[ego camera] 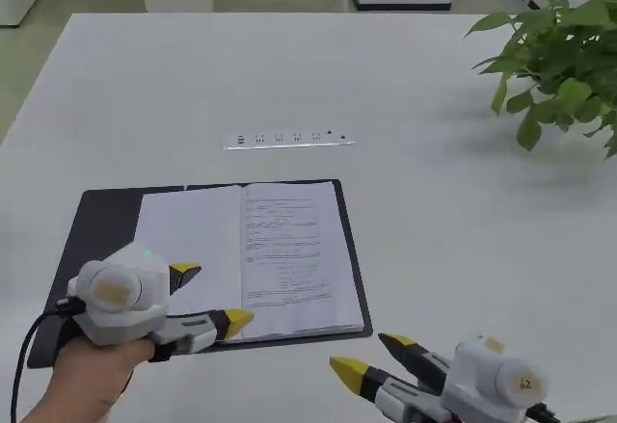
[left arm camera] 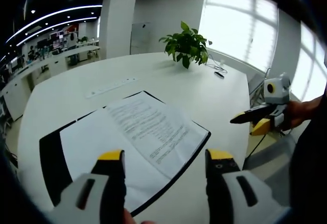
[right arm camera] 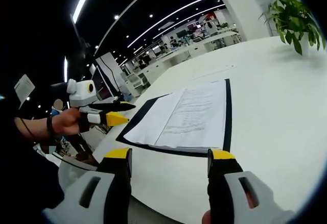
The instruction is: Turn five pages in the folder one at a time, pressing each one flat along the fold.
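folder [ego camera: 99, 225] lay open flat on the white table [ego camera: 439, 115], on the near left part. black cover showed as a wide band on its left and a thin border along the far, right and near edges. blank left page [ego camera: 188, 235], printed right page [ego camera: 292, 250], fold running near-to-far between them. both pages looked flat, no lifted corner visible.

left gripper [ego camera: 212, 295], held in a hand [ego camera: 90, 377], hovered over the folder's near left part with its jaws spread wide. one yellow tip was over the blank page, the other close to the near edge by the fold. couldn't tell if either touched paper.

right gripper [ego camera: 372, 353] was off the folder, over bare table just beyond the near right corner. its jaws were spread and pointed back towards that corner, gripping nothing.

power strip [ego camera: 289, 140] sat beyond the far edge, with a strip of bare table between them. plant [ego camera: 559, 57] stood at far right, well apart from the folder, with open table right of the printed page.
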